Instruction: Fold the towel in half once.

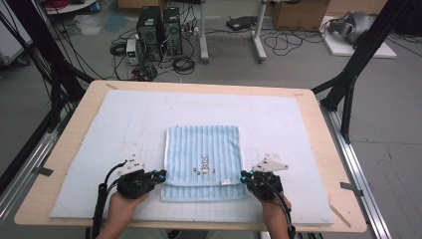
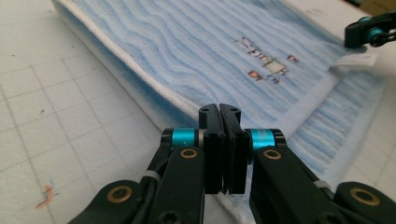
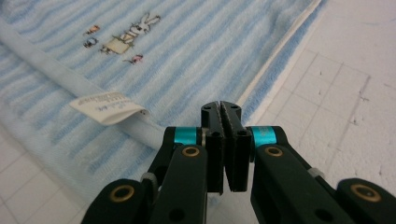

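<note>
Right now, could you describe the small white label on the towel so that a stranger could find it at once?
On the white gridded mat lies a light blue striped towel, folded once. Follow its folded-over hem toward the right gripper; the label sticks out from that hem, near the right corner. It is the one plain white tag with tiny print, unlike the embroidered rabbit farther up.

ribbed terry cloth towel (image 1: 203, 154), matt foam mat (image 1: 124, 124)

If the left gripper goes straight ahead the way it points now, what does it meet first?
Probably the blue striped towel: the left gripper, jaws shut, points at the towel's white-trimmed edge, which lies just ahead of its tips. Whether it already touches is unclear.
</note>
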A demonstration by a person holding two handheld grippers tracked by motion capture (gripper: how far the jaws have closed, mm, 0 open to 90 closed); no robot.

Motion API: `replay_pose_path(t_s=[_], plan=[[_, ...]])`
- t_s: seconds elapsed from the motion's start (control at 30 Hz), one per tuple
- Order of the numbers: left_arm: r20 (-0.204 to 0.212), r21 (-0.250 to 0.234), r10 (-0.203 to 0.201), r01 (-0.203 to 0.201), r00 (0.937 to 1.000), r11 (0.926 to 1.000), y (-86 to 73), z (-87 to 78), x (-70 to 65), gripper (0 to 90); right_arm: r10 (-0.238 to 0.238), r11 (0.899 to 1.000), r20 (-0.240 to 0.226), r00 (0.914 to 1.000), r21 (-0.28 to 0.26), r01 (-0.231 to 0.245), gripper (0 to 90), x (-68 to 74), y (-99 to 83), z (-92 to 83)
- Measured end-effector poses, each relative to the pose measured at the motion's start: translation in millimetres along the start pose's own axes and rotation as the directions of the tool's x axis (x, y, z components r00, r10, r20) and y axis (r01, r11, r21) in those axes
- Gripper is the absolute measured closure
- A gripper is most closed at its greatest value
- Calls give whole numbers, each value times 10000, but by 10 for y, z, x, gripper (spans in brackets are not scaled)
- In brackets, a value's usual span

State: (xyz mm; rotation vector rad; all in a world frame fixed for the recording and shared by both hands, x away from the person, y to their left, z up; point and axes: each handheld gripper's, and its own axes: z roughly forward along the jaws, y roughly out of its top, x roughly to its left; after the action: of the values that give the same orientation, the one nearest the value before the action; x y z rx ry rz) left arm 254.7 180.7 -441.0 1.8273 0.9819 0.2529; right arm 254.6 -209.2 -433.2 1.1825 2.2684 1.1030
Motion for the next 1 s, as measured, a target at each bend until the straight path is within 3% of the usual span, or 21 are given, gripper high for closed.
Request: replay_pose_path(t_s=[0.2,0.33,0.47,0.7,0.87,0.93,1.0], plan=[[623,-209,-499,513,9968,9985,32,-115,8,881,-162,9997,-84,9998,-189,161,885,41,27,-106],[989,-269,-626,655,9931,9975,28,-185,-28,881,-243,9991,-126,9996,-349,238,885,61,48,-195],[1052,-298,-622,657,9925,9974,12,-237,-47,881,-367,9988,-142,9992,-339,362,885,84,51,-261],[1281,54,-731,730,9891,9973,-118,-308,-87,881,-154,9996,-202,9997,-239,149,885,130,-71,-346],[1180,537,-705,645,9905,9965,-225,-242,-93,871,-62,9998,-158,9999,174,65,875,131,-198,-311],[945,338,-841,812,9920,9961,-227,-229,-87,776,-218,9988,85,9997,435,214,778,135,-215,-277],[751,115,-763,757,9943,9971,-203,-234,-69,684,-46,9999,34,10000,143,46,722,117,-209,-293]])
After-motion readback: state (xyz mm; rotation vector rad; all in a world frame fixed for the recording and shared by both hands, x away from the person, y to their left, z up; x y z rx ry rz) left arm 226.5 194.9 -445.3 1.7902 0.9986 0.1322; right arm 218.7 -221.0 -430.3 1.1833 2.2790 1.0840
